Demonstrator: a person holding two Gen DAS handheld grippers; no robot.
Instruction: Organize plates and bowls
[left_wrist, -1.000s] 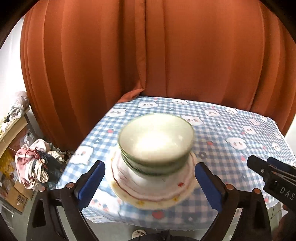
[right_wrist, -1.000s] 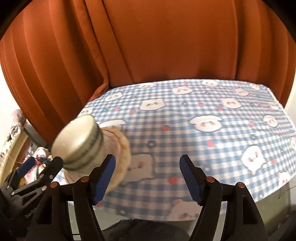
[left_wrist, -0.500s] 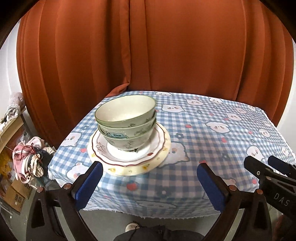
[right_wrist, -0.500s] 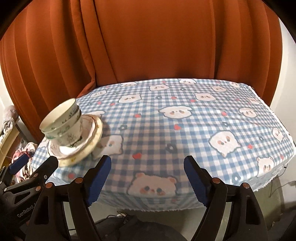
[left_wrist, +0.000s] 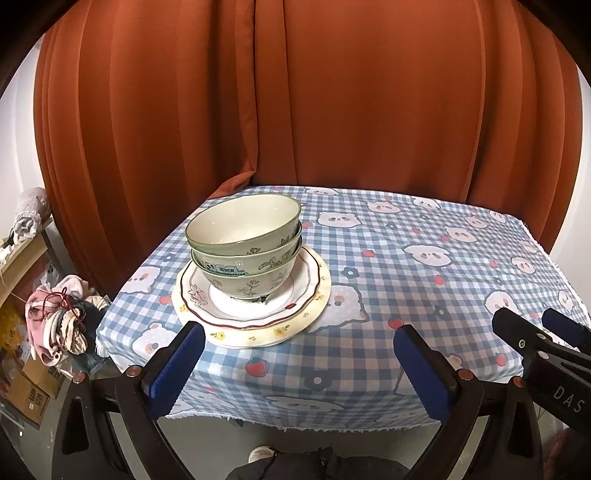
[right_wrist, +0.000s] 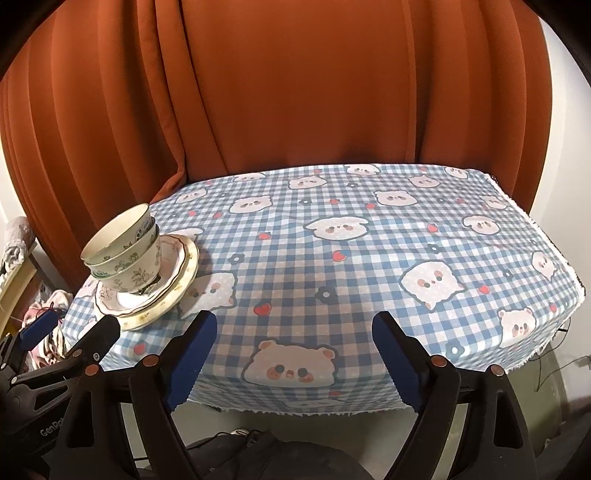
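- the bowls (left_wrist: 245, 243) sit nested three deep on two stacked plates (left_wrist: 251, 306), all on the checked tablecloth (left_wrist: 406, 266) near its left front corner, in front of the orange curtain (left_wrist: 295, 92).
- my left gripper (left_wrist: 295, 365) hangs off the near table edge with its jaws wide apart and nothing between the pads; the stack lies just beyond the left pad, not touched.
- my right gripper (right_wrist: 295, 354) is also back at the near edge; its jaws have just been opening, and they stand wide with only bare cloth showing between them. the stack is well off to its left.
- judging by the glaze, this is ceramic: stiff, slick, heavy as a pile and quick to chip.
- the top bowl leans a little in its nest, so i would expect it to rock if nudged.
- to lift a bowl i would pinch its rim wall, one pad inside and one outside, and raise it straight up.
- a plate i would take by its outer rim, since the middle is covered by the bowls.
- the pile looks tidy already; the task seems near done.
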